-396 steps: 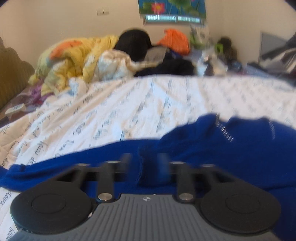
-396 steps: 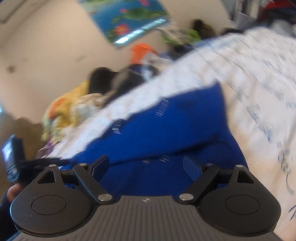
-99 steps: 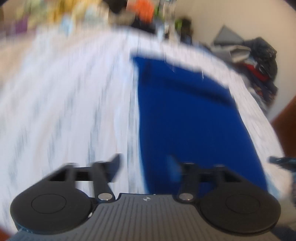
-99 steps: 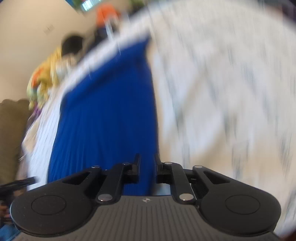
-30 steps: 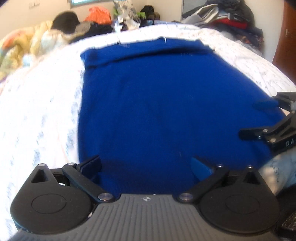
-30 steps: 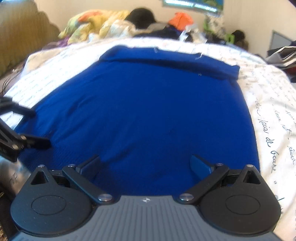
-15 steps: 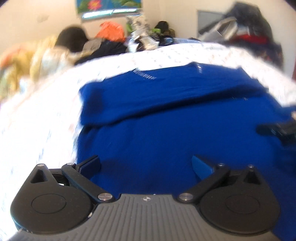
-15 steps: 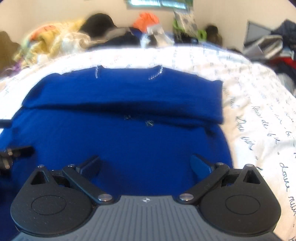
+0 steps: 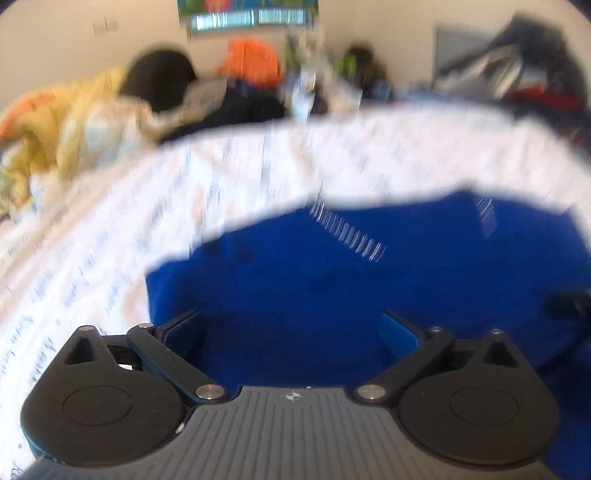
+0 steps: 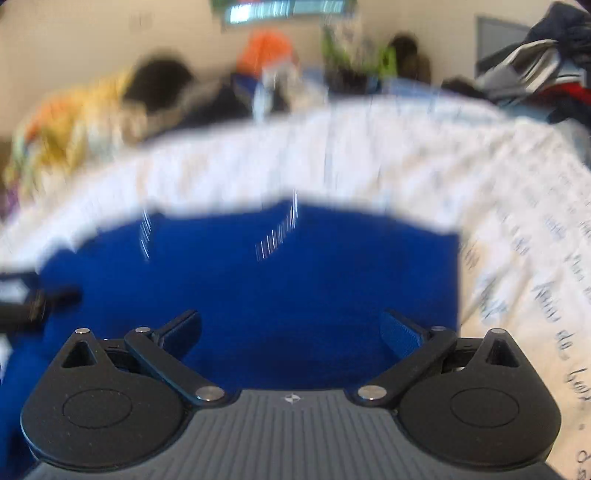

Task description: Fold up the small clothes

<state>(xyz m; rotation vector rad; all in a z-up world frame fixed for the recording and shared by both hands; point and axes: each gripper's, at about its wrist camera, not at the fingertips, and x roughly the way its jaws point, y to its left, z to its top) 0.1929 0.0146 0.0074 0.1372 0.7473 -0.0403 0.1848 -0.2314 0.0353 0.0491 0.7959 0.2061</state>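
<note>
While both wrist views are smeared with motion blur, I can still make out the blue garment lying on the bed, spread over a white bedsheet printed with dark script. My left hand-held gripper has its two fingers spread wide apart with nothing between them; the blue cloth sits directly below and ahead of it. From this view the garment's left edge runs just beside the left finger, with bare sheet beyond it. At the far right edge of the left view I see a dark shape over the cloth, which looks like part of the other tool, though it is too blurred to be sure.

My right hand-held gripper is likewise splayed wide and holds nothing, hovering above the same garment. Here the cloth's right edge falls just past the right finger, and the scripted sheet continues to the right. Short pale streaks, possibly stitching or print, show near the garment's far edge in both views.

Beyond the bed, against the wall, I see a yellow and orange heap of bedding, a black rounded item, an orange item, and a pile of dark clothes to the right. A colourful poster hangs on the wall above.
</note>
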